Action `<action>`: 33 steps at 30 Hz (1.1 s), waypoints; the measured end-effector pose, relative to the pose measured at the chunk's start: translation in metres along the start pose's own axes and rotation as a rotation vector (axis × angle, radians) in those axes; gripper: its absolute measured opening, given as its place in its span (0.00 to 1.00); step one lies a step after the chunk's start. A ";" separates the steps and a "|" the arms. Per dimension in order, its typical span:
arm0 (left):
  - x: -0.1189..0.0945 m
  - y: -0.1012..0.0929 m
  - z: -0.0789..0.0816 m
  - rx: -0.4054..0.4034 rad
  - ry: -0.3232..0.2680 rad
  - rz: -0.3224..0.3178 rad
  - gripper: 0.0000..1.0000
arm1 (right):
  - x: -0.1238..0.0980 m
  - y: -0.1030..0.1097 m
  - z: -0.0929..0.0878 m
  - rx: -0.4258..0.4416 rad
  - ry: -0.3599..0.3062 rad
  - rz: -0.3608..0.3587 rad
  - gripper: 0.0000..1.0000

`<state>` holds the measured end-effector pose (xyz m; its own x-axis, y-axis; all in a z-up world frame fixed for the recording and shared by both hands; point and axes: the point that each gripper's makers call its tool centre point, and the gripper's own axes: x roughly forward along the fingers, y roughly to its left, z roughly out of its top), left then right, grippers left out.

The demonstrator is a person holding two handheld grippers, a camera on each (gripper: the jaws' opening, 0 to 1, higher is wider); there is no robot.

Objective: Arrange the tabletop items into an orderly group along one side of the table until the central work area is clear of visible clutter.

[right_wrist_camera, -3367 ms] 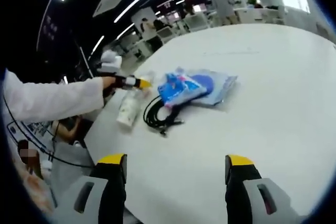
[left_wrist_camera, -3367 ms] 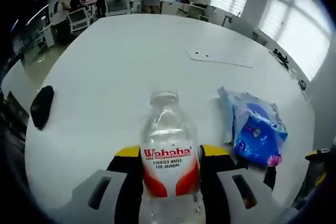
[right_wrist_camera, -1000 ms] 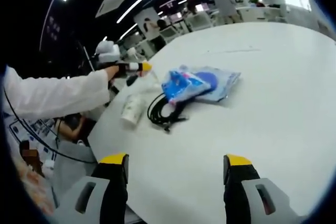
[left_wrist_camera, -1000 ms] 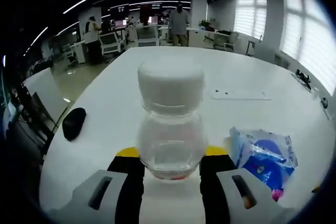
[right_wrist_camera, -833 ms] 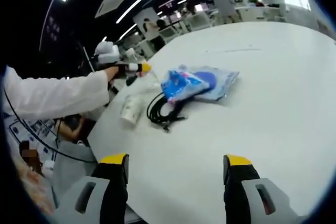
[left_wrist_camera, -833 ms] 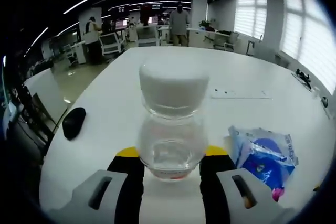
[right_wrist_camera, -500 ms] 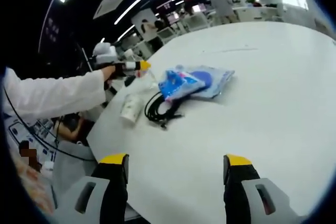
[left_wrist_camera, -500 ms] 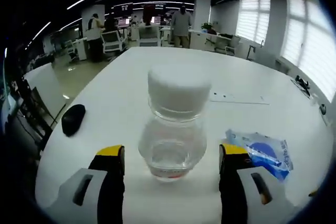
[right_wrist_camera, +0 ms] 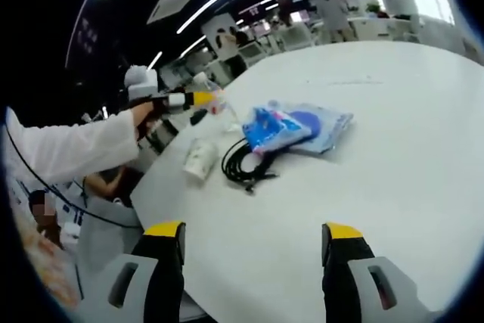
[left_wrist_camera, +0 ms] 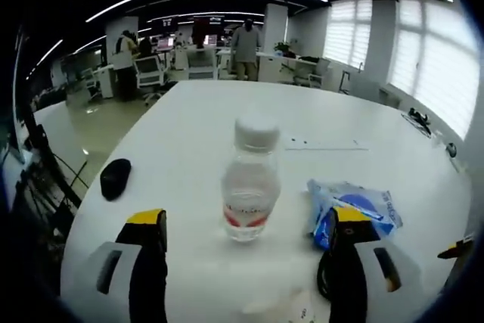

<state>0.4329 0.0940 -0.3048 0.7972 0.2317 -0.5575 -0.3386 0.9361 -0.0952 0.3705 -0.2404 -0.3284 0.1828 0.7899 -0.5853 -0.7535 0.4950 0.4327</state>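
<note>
Left gripper point(left_wrist_camera: 246, 225) has released and backed off the water bottle point(left_wrist_camera: 250, 179), now upright just beside the blue packet point(left_wrist_camera: 355, 209), jaws wide, empty; right gripper point(right_wrist_camera: 249, 251) equally wide, empty; bottle placement judged done.

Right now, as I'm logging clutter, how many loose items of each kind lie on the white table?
Clear plastic water bottle: 1
Blue plastic packet: 1
Black coiled cable: 1
White paper cup lying down: 1
Black mouse-shaped object: 1
Total: 5

The clear bottle point(left_wrist_camera: 250, 187) has a white cap and red label band. The packet point(left_wrist_camera: 353, 211) is blue on pale plastic. The mouse point(left_wrist_camera: 115, 178) and cable point(right_wrist_camera: 244, 164) are black on the white table point(left_wrist_camera: 189, 134).
</note>
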 end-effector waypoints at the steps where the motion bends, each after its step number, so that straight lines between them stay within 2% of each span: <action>1: -0.009 -0.002 -0.003 -0.004 -0.004 -0.003 0.91 | 0.000 0.000 0.000 -0.003 -0.001 0.001 0.75; 6: -0.020 -0.002 -0.013 -0.014 -0.003 -0.041 0.91 | -0.005 0.002 -0.002 -0.014 -0.006 0.004 0.75; 11: -0.046 -0.010 -0.029 -0.013 0.000 -0.058 0.92 | -0.011 0.001 -0.009 -0.011 -0.002 -0.003 0.75; 14: -0.057 -0.007 -0.037 -0.029 0.000 -0.058 0.93 | -0.015 0.002 -0.012 -0.004 -0.005 -0.007 0.74; 20: -0.073 -0.008 -0.043 -0.038 -0.007 -0.076 0.94 | -0.022 0.004 -0.014 0.004 -0.013 -0.007 0.73; 25: -0.095 -0.020 -0.049 -0.007 -0.012 -0.103 0.93 | -0.022 0.004 -0.013 0.003 -0.020 -0.008 0.72; 33: -0.101 -0.030 -0.061 -0.037 -0.008 -0.123 0.92 | -0.023 0.004 -0.014 0.005 -0.024 -0.006 0.72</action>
<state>0.3321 0.0261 -0.2960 0.8378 0.1176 -0.5332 -0.2559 0.9472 -0.1931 0.3539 -0.2618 -0.3228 0.2027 0.7952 -0.5714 -0.7493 0.5017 0.4323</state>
